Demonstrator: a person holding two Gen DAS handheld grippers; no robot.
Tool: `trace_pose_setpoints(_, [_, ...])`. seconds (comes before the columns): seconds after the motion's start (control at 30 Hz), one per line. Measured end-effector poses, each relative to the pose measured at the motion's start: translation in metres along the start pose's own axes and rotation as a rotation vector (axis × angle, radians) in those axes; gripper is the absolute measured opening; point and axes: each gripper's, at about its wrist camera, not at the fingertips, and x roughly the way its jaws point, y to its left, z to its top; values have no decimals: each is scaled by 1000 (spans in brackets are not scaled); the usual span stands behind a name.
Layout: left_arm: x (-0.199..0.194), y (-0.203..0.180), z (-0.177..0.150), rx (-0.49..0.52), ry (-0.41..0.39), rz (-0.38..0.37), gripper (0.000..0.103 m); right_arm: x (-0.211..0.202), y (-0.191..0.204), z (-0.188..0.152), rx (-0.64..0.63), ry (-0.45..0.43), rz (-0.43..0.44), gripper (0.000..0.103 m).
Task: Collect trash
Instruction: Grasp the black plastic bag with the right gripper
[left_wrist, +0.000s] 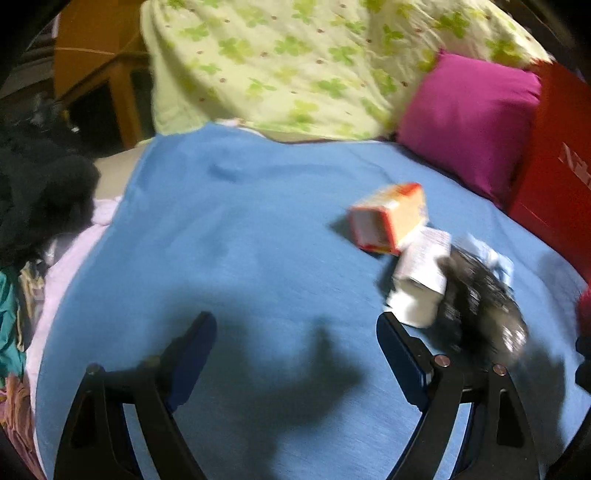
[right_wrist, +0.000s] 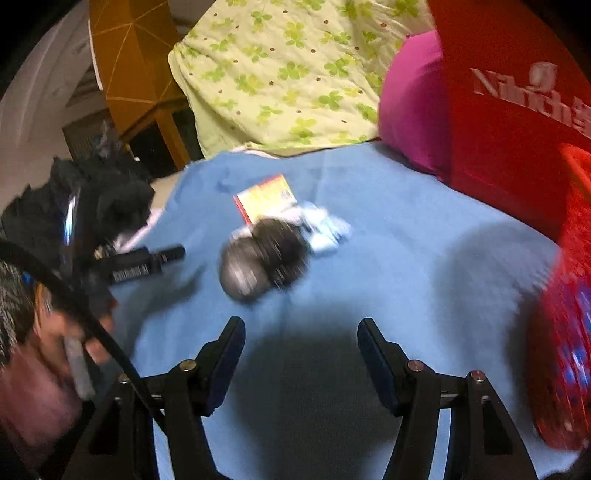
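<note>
Blue blanket (left_wrist: 240, 229); magenta pillow (left_wrist: 469, 122); orange-red box (left_wrist: 388, 218); clover-print green quilt (left_wrist: 295, 62).

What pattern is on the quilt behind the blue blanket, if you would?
Green clovers on pale yellow-green quilt; clearest in the left wrist view.

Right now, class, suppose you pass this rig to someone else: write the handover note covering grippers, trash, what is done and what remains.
Left gripper: open, empty, above the blue blanket.
Right gripper: open, empty, also over the blanket.
Trash: orange carton, white box, dark crumpled wrapper and pale crumpled paper, clustered mid-blanket.
Red bag stands at the right edge beside the magenta pillow; red mesh object nearer.
Done: nothing visibly collected.
Left: pick up all four pieces.
</note>
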Motion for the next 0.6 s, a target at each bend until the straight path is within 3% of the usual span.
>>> trace_pose_setpoints(0.17, [3,22,6,-65,1,9,88,49,18,37,107,71,67,67])
trace_pose_setpoints(0.27, [4,28,8,-79,-5,13,88,82,29,45,125,127,17,65])
trace_pose_setpoints(0.37, [4,35,10,-104,-8,4,88,108,31,42,150,210,-40,49])
trace_pose_setpoints(0.43, [4,37,10,-114,-10,0,88,118,28,37,166,241,-54,45])
trace_pose_setpoints(0.6, [5,31,11,-98,-9,-19,88,111,25,29,163,219,-11,37])
